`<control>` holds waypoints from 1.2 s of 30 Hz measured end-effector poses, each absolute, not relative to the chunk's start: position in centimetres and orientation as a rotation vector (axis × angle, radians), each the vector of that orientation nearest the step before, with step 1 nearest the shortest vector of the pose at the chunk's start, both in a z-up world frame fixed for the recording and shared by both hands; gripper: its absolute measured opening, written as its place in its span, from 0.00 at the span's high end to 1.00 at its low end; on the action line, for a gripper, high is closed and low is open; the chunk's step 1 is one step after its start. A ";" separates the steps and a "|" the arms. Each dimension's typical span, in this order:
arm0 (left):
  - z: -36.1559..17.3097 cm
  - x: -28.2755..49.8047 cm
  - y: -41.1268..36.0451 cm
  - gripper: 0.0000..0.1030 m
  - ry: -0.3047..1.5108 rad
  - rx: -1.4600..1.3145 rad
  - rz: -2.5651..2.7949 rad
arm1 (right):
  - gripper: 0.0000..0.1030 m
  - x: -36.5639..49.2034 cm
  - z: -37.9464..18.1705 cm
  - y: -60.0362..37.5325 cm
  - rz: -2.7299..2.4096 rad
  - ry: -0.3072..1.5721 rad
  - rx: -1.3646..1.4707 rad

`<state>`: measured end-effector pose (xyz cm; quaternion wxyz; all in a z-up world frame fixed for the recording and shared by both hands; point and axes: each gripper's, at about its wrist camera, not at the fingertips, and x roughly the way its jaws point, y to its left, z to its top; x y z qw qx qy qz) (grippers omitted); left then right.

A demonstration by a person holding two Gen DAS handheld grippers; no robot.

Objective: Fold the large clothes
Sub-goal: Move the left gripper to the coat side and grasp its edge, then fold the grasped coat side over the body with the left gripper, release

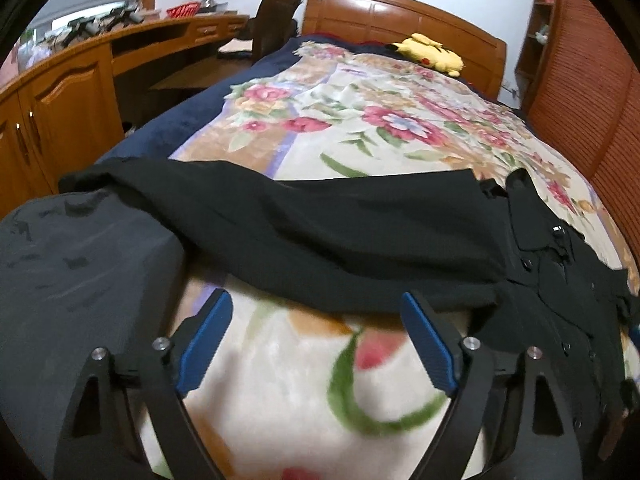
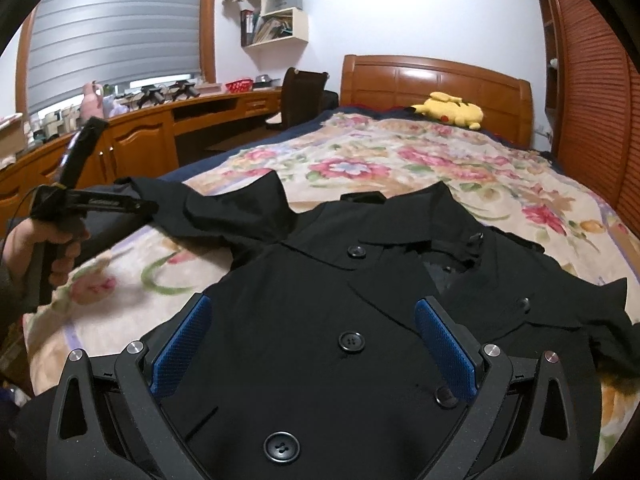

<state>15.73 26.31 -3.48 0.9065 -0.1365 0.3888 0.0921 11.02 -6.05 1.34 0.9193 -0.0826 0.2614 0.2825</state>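
A: Where is the garment?

B: The black coat (image 2: 360,280) lies spread face up on the floral blanket (image 2: 400,160) of the bed. Its buttoned front runs straight ahead of the right gripper (image 2: 316,344), collar at the far end. One large button (image 2: 351,341) sits between the blue pads (image 2: 182,344), another (image 2: 281,447) closer in, below the jaws.

A: And that gripper's jaws?

B: Spread wide apart, gripping nothing. The coat front lies under them; whether the pads touch the cloth, I cannot tell.

A: The other side?

B: The left gripper (image 1: 316,344) also stands with its jaws wide apart and nothing between them. Bare blanket (image 1: 280,380) lies below it. The coat's sleeve (image 1: 320,232) stretches across just ahead of its fingertips, and the right fingertip (image 1: 416,312) is at the sleeve's near edge. The coat body (image 1: 560,280) bunches ahead and to its right.

A: Can the right camera see the left one?

B: Yes, far to its left: a hand (image 2: 52,244) holds the handle, with the left gripper (image 2: 132,206) pointing toward the sleeve end (image 2: 224,208).

A: Anything else?

B: A yellow Pikachu plush (image 2: 452,110) rests well beyond, by the wooden headboard (image 2: 432,80). A wooden worktop (image 2: 160,108) with cabinets runs ahead to the left, a dark chair (image 2: 300,92) at its far end.
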 end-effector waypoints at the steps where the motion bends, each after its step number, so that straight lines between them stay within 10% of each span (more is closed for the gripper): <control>1: -3.7 16.0 26.5 0.18 0.805 -0.291 0.195 | 0.00 11.1 1.3 -5.9 0.581 0.539 -0.170; 23: -7.8 20.0 30.3 0.18 0.864 -0.380 0.312 | 0.00 11.6 0.3 -5.6 0.580 0.570 -0.185; 31: -7.8 21.0 30.7 0.92 0.872 -0.345 0.317 | 0.00 11.4 0.1 -5.2 0.587 0.565 -0.208; 36: -6.4 20.8 29.3 1.00 0.870 -0.266 0.347 | 0.00 11.5 0.3 -5.6 0.596 0.572 -0.190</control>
